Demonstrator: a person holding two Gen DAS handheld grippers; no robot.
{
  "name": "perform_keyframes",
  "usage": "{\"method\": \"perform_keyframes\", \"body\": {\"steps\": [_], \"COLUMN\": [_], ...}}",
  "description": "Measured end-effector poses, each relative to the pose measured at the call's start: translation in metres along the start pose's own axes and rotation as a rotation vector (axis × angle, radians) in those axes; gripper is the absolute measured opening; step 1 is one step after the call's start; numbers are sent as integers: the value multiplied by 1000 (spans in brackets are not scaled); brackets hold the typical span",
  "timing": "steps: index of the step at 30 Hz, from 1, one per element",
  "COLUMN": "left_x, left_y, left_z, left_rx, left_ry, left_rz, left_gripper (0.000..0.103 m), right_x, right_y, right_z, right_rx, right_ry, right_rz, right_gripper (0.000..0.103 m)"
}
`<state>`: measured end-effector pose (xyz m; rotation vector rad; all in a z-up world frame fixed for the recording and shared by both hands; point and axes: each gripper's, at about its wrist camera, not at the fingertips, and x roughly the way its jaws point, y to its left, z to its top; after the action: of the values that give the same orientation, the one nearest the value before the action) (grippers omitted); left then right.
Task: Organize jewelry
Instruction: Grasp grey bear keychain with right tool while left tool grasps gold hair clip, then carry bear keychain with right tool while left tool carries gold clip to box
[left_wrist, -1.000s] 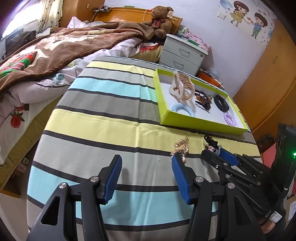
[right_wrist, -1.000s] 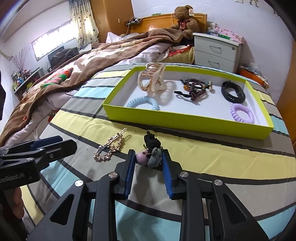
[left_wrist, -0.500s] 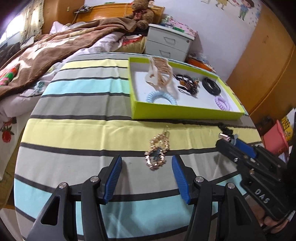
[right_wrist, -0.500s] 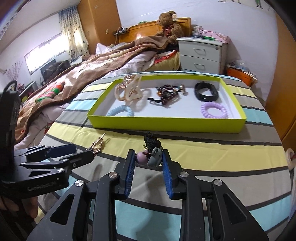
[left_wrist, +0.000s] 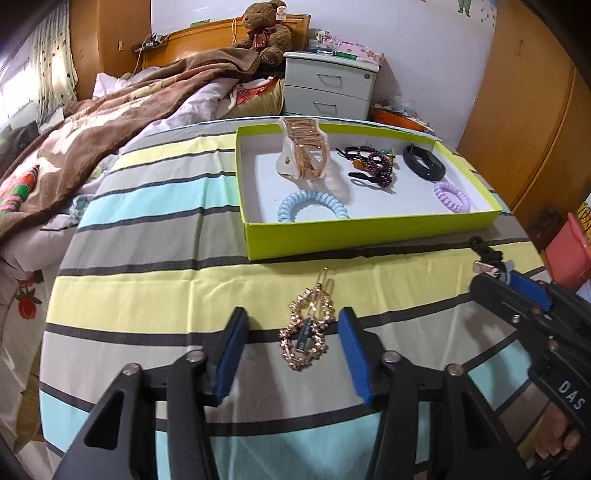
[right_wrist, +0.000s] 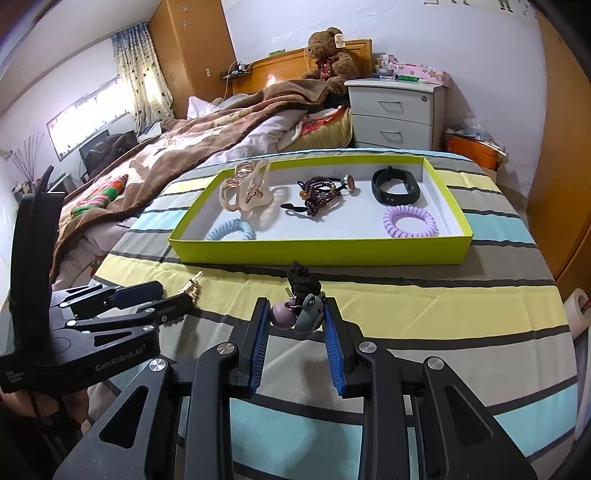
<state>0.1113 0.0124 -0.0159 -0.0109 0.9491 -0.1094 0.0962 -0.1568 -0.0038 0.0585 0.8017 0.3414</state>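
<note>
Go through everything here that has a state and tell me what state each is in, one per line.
Left hand-held gripper: jaws closing around the gold hair clip, pads not yet touching it.
Gold hair clip: flat on the striped cloth.
Right hand-held gripper: shut on the charm hair tie.
Charm hair tie: held.
Green tray: uncovered, holding several accessories.
Nightstand drawers: closed.

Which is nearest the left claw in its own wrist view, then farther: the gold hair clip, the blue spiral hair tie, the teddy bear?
1. Gold hair clip: on the striped cloth between the closing left claw pads, untouched.
2. Blue spiral hair tie: inside the green tray, near its front wall.
3. Teddy bear: far back, against the headboard.
</note>
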Motion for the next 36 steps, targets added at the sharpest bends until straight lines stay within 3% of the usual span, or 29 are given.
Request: {"method": "perform_keyframes", "body": {"steps": [7, 24, 25, 26, 36], "left_x": [1, -11, -12, -13, -13], "left_y": [0, -1, -1, -1, 8], "left_z": [1, 3, 4, 4, 3], "left_rx": [11, 0, 2, 2, -23], "left_ry": [4, -22, -23, -27, -23], "left_rz": [2, -28, -30, -29, -28], "left_gripper": [23, 19, 17, 5, 5], "right_x": [0, -4, -6, -6, -10], "right_y": [-1, -5, -5, -5, -5], "right_z": [0, 4, 5, 6, 5], "right_rx": [2, 5, 4, 4, 9], "right_ry": [-2, -13, -15, -17, -23], "right_rz": [0, -6, -7, -8, -11], "right_gripper": [30, 30, 30, 30, 30]}}
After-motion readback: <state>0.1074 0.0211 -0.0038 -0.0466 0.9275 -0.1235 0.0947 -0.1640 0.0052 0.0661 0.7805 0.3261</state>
